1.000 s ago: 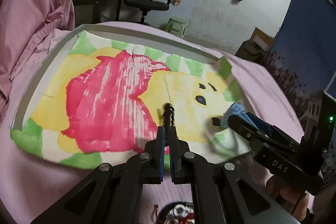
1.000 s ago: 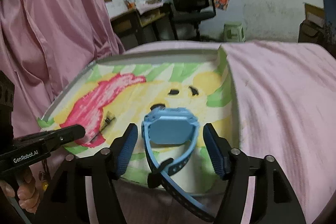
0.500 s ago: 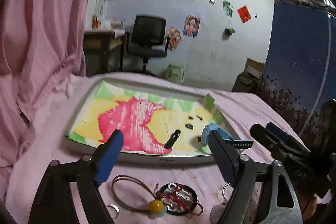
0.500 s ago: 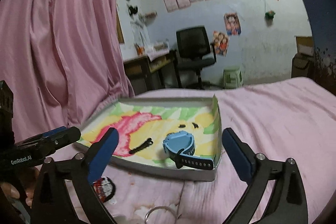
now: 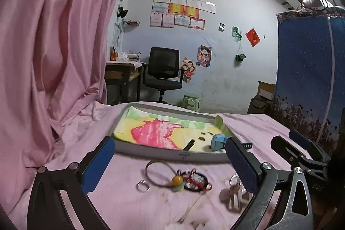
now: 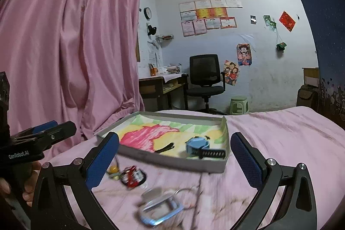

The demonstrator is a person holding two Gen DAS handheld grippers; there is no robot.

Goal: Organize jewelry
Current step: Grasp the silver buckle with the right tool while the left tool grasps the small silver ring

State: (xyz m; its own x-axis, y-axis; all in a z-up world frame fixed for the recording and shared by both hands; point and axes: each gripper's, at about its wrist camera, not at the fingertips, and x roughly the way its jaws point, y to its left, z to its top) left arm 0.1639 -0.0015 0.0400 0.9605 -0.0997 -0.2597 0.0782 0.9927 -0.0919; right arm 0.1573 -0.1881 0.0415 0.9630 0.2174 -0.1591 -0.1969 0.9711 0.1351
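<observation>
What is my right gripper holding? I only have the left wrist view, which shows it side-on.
Observer: Nothing. The right gripper is open and empty.
Operator: Is the watch fully in the tray?
Observer: It looks so: the blue watch sits in the tray near its right corner, with its black strap along the near wall.
Operator: And the blurred thing by my camera's right finger?
Observer: A clear, blue-rimmed rectangular piece on the bedspread; it is blurred here too.

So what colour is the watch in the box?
Light blue, with a dark strap; the watch shows best in the right wrist view.
</observation>
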